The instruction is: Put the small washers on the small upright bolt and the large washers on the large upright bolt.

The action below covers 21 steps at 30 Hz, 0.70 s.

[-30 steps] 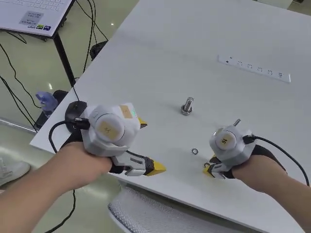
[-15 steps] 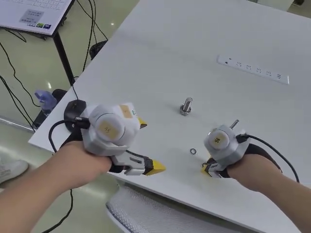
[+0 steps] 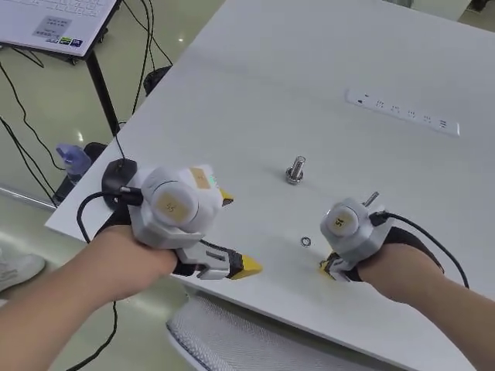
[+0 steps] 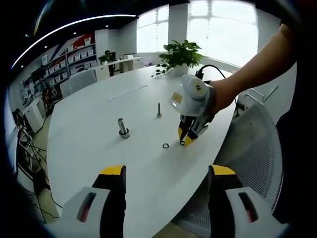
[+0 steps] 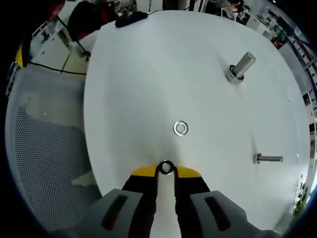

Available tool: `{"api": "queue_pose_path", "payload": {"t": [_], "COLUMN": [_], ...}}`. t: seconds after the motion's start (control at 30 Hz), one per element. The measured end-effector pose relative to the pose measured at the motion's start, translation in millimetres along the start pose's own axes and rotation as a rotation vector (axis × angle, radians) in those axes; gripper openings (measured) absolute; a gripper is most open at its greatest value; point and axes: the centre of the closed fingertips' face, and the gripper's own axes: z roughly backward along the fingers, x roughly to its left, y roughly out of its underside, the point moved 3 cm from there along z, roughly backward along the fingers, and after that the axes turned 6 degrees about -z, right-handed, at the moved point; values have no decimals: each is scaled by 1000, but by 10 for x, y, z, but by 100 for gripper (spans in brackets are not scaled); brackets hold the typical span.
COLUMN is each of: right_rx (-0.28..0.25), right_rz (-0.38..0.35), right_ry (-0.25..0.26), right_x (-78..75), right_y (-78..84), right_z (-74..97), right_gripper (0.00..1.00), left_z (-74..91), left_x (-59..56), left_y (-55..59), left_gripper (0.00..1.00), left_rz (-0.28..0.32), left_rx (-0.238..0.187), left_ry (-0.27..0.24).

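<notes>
My right tongs (image 5: 166, 171) are pressed almost together on a washer; the held washer (image 5: 171, 167) sits flat between the yellow tips, low over the white table (image 5: 148, 74) near the edge closest to me; whether it rests on the surface I cannot tell. A loose washer (image 5: 181, 128) lies flat on the table just beyond those tips, apart from them. The large bolt (image 5: 241, 66) stands upright well past it, with a wider collar at its foot, though I cannot tell whether that is a washer; the small bolt (image 5: 268, 159) stands well off to the side, bare along the shank that I can see. In the head view the loose washer lies between my two tongs, nearer the right one; the large bolt is beyond it, and the small bolt is just behind the right tongs' body. My left tongs (image 4: 167, 173) are spread wide with nothing between them, held near the table edge and pointing across toward the right tongs. A power strip (image 3: 402, 110) lies on the far side of the table; a mesh chair (image 5: 44, 148) sits at the near edge.
</notes>
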Motion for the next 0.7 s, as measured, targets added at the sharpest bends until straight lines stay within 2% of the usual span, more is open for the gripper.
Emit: {"api": "queue_pose_path", "payload": {"t": [0.3, 0.43, 0.53, 0.7], "right_rx": [-19, -27, -39, -34], "right_rz": [-11, -19, -54, -56], "right_ry": [-10, -7, -11, -6], "right_x": [-62, -186, -287, -424], "right_y": [22, 75, 122, 232], "right_z": [48, 149, 234, 338], "right_gripper": [13, 13, 13, 13], "left_z": [-7, -19, -42, -66], "left_x": [-20, -31, -47, -82], "left_y": [-20, -38, -34, -31], "left_gripper": [66, 66, 66, 67], "left_rz": [-4, -6, -8, -3], "left_rx": [5, 0, 3, 2], "left_ry": [1, 2, 4, 7]}}
